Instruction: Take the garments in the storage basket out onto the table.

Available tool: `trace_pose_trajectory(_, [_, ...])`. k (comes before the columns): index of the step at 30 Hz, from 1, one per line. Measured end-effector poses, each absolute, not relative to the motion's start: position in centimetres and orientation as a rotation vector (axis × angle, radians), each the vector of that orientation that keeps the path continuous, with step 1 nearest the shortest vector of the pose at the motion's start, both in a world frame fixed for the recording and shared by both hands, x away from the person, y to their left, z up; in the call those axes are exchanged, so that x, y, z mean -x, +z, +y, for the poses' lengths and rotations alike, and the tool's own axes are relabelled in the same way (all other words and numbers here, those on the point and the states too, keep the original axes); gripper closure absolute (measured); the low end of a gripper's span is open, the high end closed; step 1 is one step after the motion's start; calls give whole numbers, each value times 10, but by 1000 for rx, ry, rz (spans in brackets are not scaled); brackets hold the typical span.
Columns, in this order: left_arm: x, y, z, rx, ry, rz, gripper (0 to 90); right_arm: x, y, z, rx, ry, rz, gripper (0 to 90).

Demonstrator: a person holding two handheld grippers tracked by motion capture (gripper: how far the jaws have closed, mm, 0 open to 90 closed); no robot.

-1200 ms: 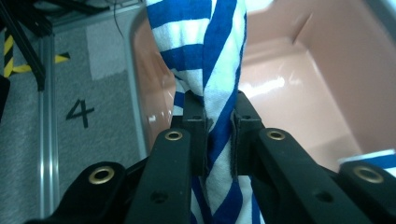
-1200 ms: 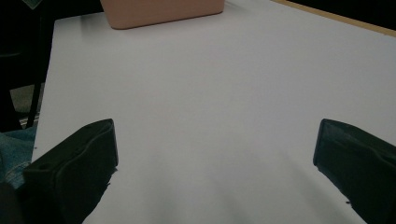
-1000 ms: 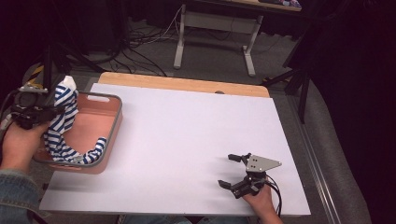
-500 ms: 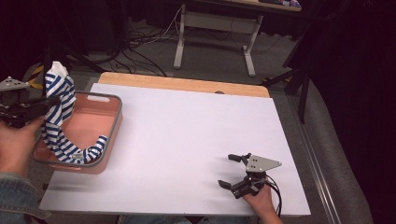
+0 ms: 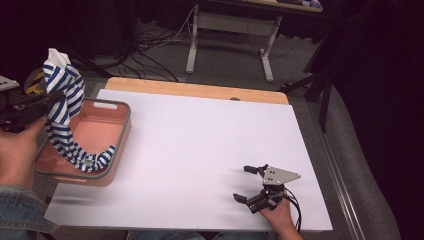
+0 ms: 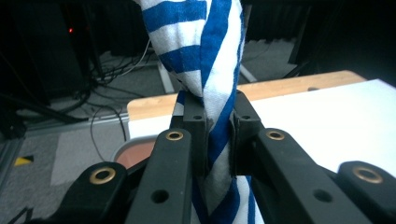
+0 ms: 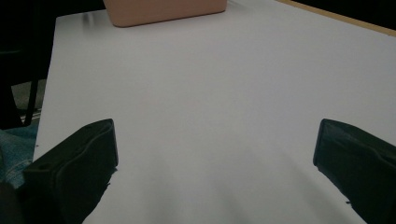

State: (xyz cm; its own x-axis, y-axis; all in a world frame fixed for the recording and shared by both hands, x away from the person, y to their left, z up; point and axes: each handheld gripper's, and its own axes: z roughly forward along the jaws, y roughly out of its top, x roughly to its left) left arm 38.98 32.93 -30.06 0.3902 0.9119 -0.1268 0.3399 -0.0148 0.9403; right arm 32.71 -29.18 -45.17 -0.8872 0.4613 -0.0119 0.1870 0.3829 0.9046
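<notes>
Blue-and-white striped cloth (image 6: 212,70), pinched in my left hand-held gripper (image 6: 219,130), trails into the pink rectangular plastic bin (image 5: 112,107); my right hand-held gripper (image 5: 247,184) rests wide open, empty, on the white surface (image 5: 200,145).

White table (image 5: 200,150), wooden strip along far edge. Pink bin (image 5: 112,155) resting at left side, right gripper (image 5: 250,185) near front right corner, well apart from bin.

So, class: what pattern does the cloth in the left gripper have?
Blue and white stripes on the cloth, clearest in the left gripper view.
</notes>
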Motion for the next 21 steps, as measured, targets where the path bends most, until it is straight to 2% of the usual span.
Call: trace_pose_trajectory(21, [-381, -248, 292, -1491, 664, 934, 810, -328, -452, -294, -583, 1514, 2376, 0])
